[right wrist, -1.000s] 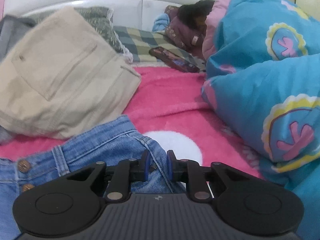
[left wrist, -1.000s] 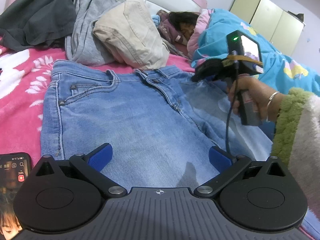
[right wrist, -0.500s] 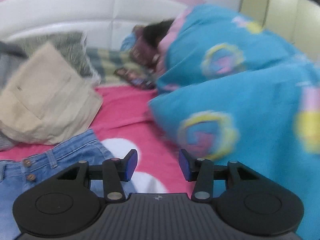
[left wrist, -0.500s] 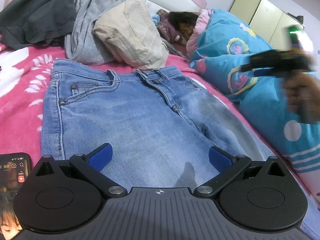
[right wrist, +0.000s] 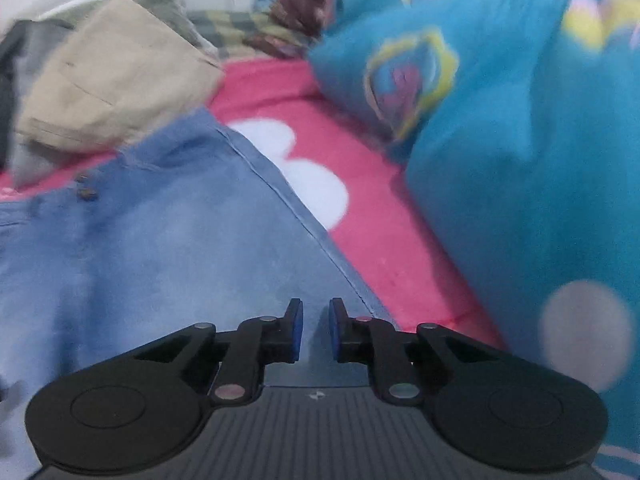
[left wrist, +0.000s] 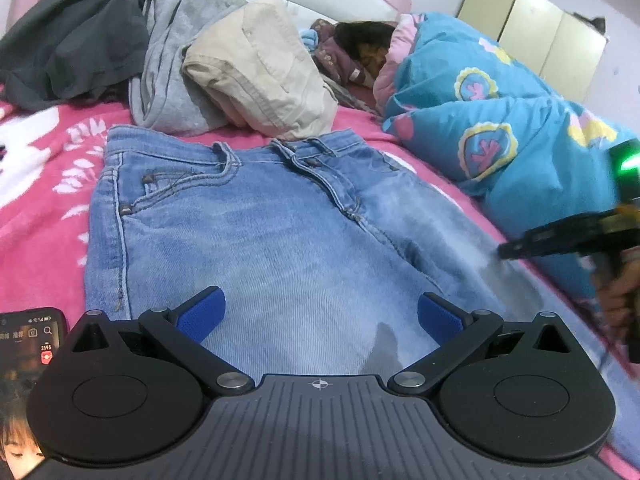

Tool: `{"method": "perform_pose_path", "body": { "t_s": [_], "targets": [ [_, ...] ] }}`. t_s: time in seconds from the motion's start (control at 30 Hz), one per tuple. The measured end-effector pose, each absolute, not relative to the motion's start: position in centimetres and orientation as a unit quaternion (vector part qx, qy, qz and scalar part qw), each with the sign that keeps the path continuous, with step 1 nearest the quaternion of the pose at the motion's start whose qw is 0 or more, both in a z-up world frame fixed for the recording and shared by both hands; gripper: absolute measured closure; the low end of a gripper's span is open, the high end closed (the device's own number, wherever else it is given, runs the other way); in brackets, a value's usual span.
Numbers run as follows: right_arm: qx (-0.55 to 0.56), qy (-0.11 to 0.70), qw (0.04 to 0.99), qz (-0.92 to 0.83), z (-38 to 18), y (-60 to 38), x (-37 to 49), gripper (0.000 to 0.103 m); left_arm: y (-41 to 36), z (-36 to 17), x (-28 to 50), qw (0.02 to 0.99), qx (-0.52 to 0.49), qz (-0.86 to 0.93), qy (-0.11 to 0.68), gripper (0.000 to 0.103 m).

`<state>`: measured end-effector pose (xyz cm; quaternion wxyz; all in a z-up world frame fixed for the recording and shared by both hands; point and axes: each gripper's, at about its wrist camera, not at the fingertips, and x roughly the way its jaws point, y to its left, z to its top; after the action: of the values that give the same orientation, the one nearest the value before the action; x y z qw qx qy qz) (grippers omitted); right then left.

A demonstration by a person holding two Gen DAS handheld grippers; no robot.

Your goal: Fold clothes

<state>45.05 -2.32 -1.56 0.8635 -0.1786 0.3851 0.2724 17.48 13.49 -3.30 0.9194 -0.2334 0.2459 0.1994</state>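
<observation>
Both grippers over jeans: left jaws wide, right narrowed since, empty

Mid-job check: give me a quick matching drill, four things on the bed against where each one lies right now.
Things:
1. jeans
2. tan trousers
3. phone
4. blue quilt

Places:
A. bunched along the right side of the bed
B. spread flat under the open left tongs
C. at the lower left edge of the left view
D. folded, just beyond the jeans' waistband

Pairs: 1-B, 2-D, 3-C, 4-A
</observation>
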Motion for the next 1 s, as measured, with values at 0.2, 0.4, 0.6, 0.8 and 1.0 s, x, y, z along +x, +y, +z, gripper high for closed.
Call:
{"method": "perform_pose_path", "body": {
  "t_s": [0.2, 0.4, 0.6, 0.8, 1.0],
  "targets": [
    [-0.150, 0.363, 0.891, 0.227, -2.1, -2.3, 46.3, 0.089, 13.3, -3.3, 17.7, 0.920, -0.224, 0.204, 0.248, 0.000],
    [-0.125, 0.363, 0.887, 0.258, -1.7, -0.5, 45.4, 0.089, 13.1, -3.3, 17.7, 0.921, -0.218, 0.206, 0.247, 0.000],
    [-0.143, 0.340, 0.912, 0.177, -0.1, -1.4, 44.5, 0.089, 13.0, -2.9, 17.2, 0.924, -0.219, 0.198, 0.242, 0.000],
    [-0.129, 0.290, 0.932, 0.177, 7.4, -7.4, 35.5, 0.089, 11.7, -2.3, 16.3, 0.934, -0.230, 0.117, 0.249, 0.000],
    [-0.120, 0.219, 0.961, 0.120, 16.0, -16.0, 24.0, 0.088, 8.2, -2.1, 15.6, 0.938, -0.194, -0.028, 0.286, 0.000]
  ]
}}
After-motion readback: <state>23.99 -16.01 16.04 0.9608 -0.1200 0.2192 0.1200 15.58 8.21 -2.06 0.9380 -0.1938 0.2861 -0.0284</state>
